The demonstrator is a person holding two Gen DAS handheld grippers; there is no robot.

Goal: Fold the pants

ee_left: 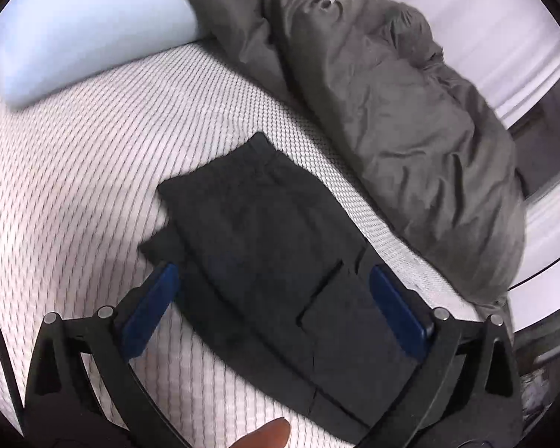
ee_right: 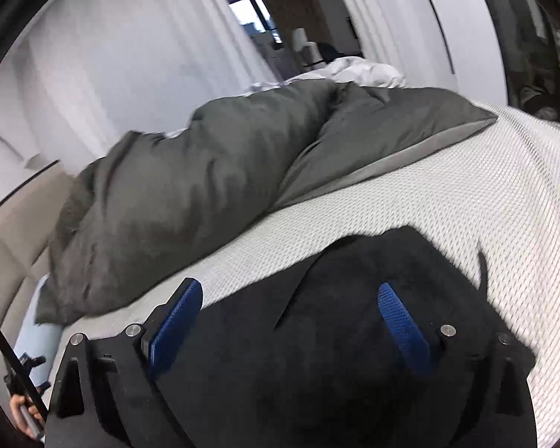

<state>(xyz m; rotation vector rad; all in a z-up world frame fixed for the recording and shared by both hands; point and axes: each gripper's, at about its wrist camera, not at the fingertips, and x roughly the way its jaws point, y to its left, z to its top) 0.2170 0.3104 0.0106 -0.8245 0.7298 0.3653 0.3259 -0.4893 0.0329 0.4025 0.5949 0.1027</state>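
Black pants [ee_left: 265, 246] lie folded into a long strip on the white textured mattress [ee_left: 93, 171], a back pocket showing near my left gripper. My left gripper [ee_left: 272, 280] is open, hovering just above the pants, its blue pads [ee_left: 156, 298] on either side of the strip and holding nothing. In the right wrist view the pants [ee_right: 354, 298] lie as a dark mound on the mattress [ee_right: 485, 205]. My right gripper [ee_right: 291, 298] is open over the pants, its blue pads [ee_right: 399, 321] spread wide and empty.
A crumpled grey duvet [ee_left: 392, 112] lies along the far side of the bed; it also shows in the right wrist view [ee_right: 205, 186]. A pale blue pillow [ee_left: 74, 33] sits at the head. A beige padded headboard [ee_right: 11, 231] and white walls surround the bed.
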